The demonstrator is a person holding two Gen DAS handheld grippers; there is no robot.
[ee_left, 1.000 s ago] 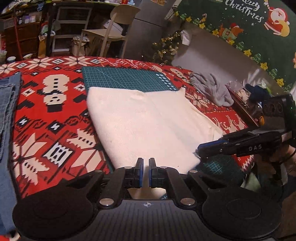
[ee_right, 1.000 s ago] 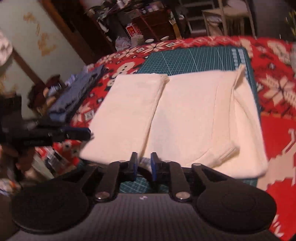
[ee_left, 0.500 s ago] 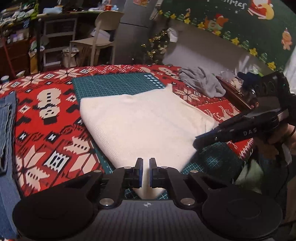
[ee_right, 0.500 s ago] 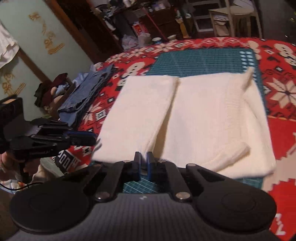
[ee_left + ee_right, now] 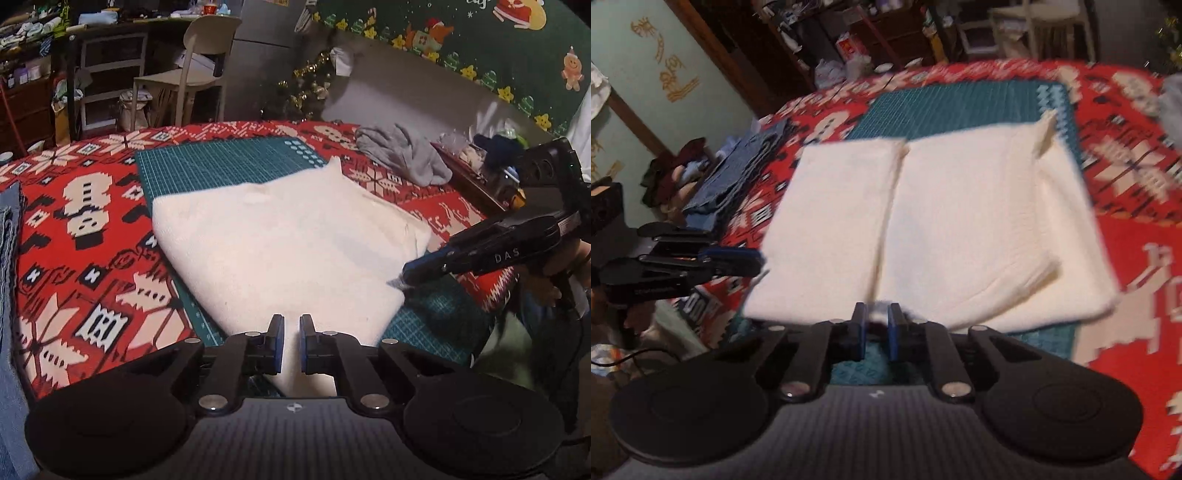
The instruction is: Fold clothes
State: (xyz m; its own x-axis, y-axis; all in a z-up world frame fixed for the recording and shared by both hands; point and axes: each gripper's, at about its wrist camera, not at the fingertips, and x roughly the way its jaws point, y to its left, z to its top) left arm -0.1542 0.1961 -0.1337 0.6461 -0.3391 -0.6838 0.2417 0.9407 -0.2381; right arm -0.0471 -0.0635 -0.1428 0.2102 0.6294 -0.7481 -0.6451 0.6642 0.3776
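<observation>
The white garment (image 5: 934, 229) lies on the green mat (image 5: 229, 162), sides folded in, near edge at the table's near side. The left gripper (image 5: 291, 341) and right gripper (image 5: 873, 328) each pinch this near hem, jaws almost closed on cloth. To fold well, I would lift both corners together and keep the hem straight. Blue jeans (image 5: 738, 177) lie left, a grey cloth (image 5: 402, 155) far right; neither is in the way.

Cream sweater (image 5: 288, 251), soft and thick; lying flat on the green mat (image 5: 229, 162); both sides folded in to the middle; one far corner poking up.
</observation>
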